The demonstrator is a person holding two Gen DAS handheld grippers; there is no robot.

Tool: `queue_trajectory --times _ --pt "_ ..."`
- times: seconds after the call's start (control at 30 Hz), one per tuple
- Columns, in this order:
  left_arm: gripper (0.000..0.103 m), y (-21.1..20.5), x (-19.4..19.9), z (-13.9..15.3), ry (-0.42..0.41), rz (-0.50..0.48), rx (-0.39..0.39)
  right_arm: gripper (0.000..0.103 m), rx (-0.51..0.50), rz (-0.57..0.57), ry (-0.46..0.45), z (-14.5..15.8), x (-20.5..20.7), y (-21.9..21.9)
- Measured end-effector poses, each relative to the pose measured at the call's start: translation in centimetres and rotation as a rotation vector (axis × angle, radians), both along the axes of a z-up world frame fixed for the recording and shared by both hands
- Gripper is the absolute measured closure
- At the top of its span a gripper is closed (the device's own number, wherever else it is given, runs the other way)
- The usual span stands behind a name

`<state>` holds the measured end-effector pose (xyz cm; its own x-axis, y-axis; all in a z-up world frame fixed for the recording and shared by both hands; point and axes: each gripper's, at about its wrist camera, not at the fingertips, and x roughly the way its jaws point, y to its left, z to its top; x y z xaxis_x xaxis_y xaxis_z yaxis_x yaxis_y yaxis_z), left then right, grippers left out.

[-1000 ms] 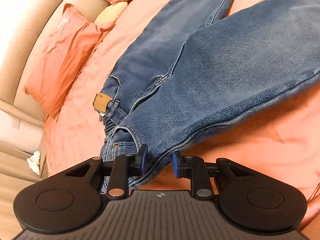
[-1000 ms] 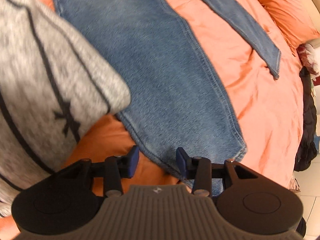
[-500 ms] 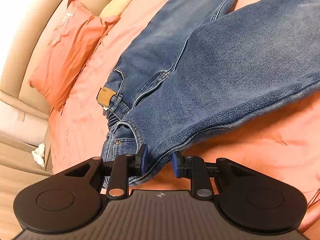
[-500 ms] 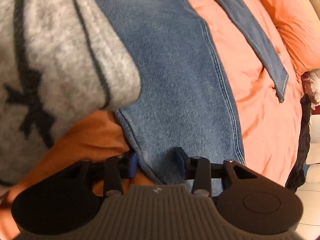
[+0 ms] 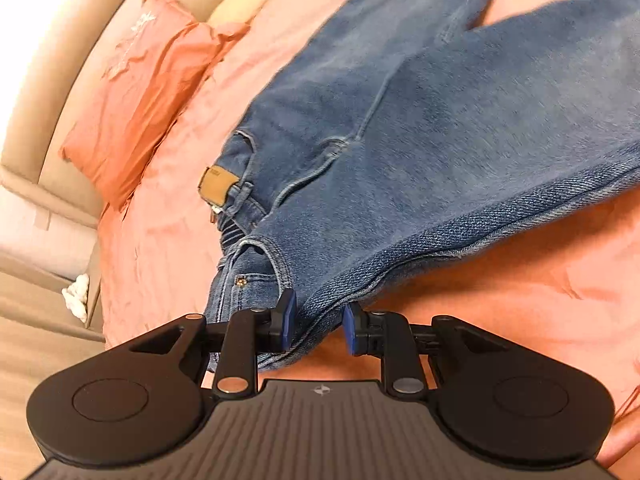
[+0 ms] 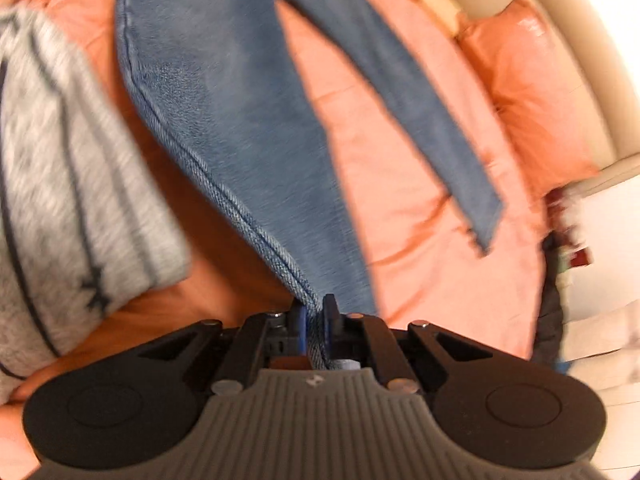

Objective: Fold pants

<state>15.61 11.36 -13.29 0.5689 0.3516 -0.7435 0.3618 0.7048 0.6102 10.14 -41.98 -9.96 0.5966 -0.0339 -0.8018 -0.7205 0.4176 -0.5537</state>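
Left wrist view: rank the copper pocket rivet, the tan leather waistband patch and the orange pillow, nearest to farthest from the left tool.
1. Copper pocket rivet on the blue jeans, just above the left tool.
2. Tan leather waistband patch, farther up, left of centre.
3. Orange pillow, upper left by the beige headboard.

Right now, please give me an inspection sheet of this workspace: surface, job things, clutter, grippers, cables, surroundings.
Surface: bed with orange sheet, wrinkled.
Job's things: blue jeans spread on the sheet, legs apart; brown waist label facing up.
Clutter: orange pillows at the headboard; grey striped sleeve at the left of the right wrist view.
Grippers: left gripper at the waist edge, denim between its jaws, but whether the pads press on it is unclear; right gripper has just closed and pinches a leg seam.
Cables: nothing seen.
Surroundings: beige headboard; dark clothing beside the bed.
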Motion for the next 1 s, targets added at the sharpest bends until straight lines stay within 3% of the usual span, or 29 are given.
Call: queue_trajectory --times 0.27,0.57,0.77,1.0 --pt "0.077 1.0 0.3 3.3 -0.148 0.072 -0.092 0.103 0.013 -0.073 -0.134 3.0 4.4 -0.8" --pt "0.078 1.5 4.4 8.1 -0.251 0.112 -0.168 0.103 0.071 -0.199 -0.249 6.1 11.8 -0.5" --pt "0.079 1.5 9.9 10.0 -0.252 0.124 -0.177 0.103 0.060 -0.279 -0.260 6.6 19.5 0.5" --pt "0.079 1.4 18.4 7.3 -0.206 0.117 -0.110 0.103 0.022 -0.350 -0.209 2.8 29.9 2.4"
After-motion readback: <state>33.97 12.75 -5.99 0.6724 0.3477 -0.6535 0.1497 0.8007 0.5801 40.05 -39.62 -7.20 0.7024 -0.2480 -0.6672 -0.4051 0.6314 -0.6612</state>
